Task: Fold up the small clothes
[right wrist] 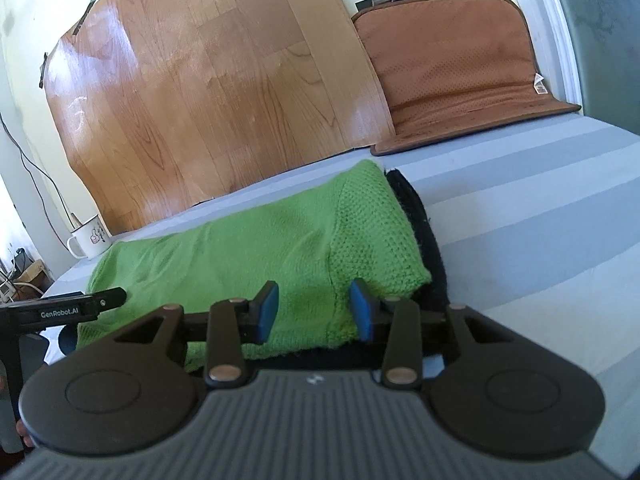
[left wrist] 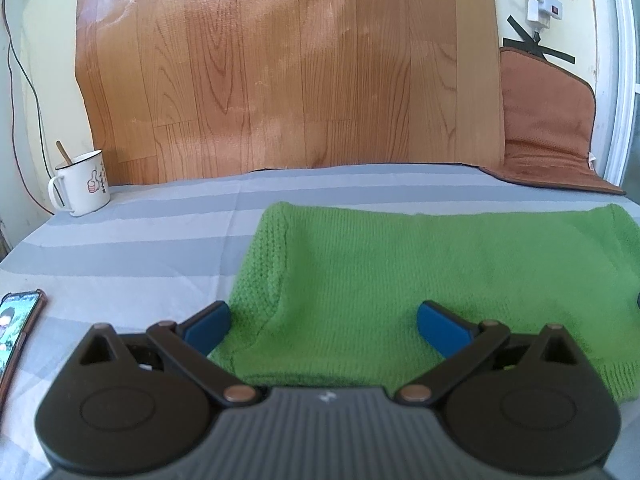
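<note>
- The green knitted garment lies flat on the grey striped sheet, already doubled over by the look of it, with a black fabric layer peeking out from under its right edge.
- Left gripper hovers over the garment's near left corner, blue pads spread wide — nothing between them.
- Right gripper sits at the garment's near right hem, pads parted with the knit lying between them, not pinched as far as I can judge.
- Handling call: soft, light, floppy wool that will sag and stretch if lifted from one point. It is grippy rather than slippery, so the pads should hold.
- Best hold — the thick ribbed hem at the two near corners, taking both layers so the black piece comes along.
- White enamel mug stands beyond the garment's far left corner; a phone lies left of the garment, near the sheet's edge.
</note>
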### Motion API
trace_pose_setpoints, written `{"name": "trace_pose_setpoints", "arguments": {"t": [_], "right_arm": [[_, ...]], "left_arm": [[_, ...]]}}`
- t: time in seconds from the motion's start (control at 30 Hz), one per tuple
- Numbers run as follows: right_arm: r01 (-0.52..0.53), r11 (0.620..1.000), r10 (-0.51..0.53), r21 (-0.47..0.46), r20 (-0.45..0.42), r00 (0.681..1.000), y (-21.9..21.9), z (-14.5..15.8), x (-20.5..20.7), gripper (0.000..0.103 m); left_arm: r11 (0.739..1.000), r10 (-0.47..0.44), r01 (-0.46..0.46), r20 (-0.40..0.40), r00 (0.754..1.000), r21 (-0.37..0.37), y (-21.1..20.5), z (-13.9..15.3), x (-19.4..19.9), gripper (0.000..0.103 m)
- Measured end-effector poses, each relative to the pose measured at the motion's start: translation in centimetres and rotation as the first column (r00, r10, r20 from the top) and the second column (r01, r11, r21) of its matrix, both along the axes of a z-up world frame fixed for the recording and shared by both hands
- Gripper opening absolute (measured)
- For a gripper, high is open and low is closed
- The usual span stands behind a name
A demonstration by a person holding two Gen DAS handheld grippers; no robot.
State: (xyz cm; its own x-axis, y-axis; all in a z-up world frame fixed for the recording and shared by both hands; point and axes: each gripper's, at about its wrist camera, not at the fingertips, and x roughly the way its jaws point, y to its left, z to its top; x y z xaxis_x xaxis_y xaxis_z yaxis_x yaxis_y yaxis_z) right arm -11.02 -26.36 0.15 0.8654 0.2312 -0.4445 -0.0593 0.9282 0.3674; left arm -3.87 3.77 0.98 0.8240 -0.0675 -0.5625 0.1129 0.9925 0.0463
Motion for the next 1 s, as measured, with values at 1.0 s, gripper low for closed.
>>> {"name": "trace_pose_setpoints", "arguments": {"t": [1.0], "right_arm": [[0.015, 0.999, -0.015, 0.032, 0.003, 1.000, 0.00, 0.66, -0.87, 0.052]], "left_arm": [[0.998, 0.022, -0.021, -0.021, 1.000, 0.059, -0.92, -0.23, 0.20, 0.103]]}}
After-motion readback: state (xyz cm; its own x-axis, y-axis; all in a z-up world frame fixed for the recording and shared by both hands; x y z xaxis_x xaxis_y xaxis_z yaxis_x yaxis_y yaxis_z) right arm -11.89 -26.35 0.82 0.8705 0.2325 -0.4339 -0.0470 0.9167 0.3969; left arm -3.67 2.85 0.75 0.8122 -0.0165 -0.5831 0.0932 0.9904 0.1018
